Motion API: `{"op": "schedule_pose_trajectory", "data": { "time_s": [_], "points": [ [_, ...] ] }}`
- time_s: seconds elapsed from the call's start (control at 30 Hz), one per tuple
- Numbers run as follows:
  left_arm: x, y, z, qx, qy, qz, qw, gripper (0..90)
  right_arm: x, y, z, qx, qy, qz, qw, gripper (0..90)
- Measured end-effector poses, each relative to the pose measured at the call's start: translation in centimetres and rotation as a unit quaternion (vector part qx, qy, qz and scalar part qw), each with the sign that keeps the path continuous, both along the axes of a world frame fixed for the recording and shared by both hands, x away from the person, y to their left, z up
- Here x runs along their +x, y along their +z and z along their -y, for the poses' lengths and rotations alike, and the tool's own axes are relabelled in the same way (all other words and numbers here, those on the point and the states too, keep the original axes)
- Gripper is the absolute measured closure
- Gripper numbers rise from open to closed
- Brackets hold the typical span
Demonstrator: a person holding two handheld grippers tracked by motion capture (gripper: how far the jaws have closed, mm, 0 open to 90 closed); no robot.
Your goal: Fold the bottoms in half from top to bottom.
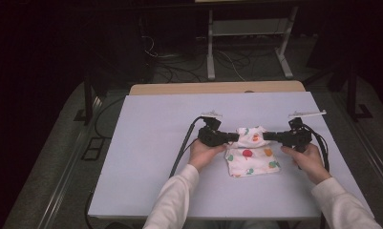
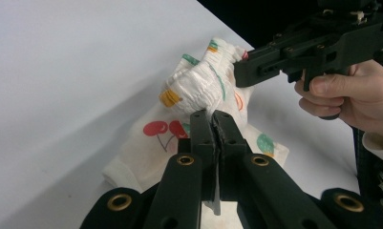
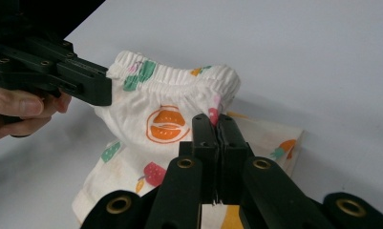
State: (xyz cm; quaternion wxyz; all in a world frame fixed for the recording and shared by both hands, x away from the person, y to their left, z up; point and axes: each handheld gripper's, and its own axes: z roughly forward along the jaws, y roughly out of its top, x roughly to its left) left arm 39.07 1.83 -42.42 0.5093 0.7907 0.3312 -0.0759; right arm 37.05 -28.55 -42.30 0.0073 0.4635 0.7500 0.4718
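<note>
Both of your black two-jaw grippers are clamped on the small white cotton garment with a fruit print (image 1: pixel 251 151) near the middle of the pale table top (image 1: pixel 146 143). Your left gripper (image 1: pixel 234 137) pinches one end of its gathered elastic waistband, your right gripper (image 1: pixel 266 136) the other end. That edge is lifted between them while the lower part lies on the table.

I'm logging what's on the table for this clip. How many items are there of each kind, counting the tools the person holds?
Fruit-print white garment: 1
Hand-held grippers: 2, the left hand-held gripper and the right hand-held gripper, each shut on the garment's elastic waistband
White table: 1
Total: 4
</note>
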Motion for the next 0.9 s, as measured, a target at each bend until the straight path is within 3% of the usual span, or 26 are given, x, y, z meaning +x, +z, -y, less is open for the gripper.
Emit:
{"op": "schedule_pose_trajectory", "data": {
  "time_s": [0.63, 0.9],
  "points": [
    [-1.6, -0.9, 0.1, 0.012, -0.026, 0.004, 0.9996, 87.8, -1.8, -0.7, 0.1, -0.013, 0.017, -0.008, 0.9997, 86.9],
    [-2.3, -1.3, 0.4, 0.02, -0.04, 0.016, 0.9989, 87.8, -2.5, -1.0, 0.2, -0.017, 0.019, -0.015, 0.9996, 86.7]
  ]
}}
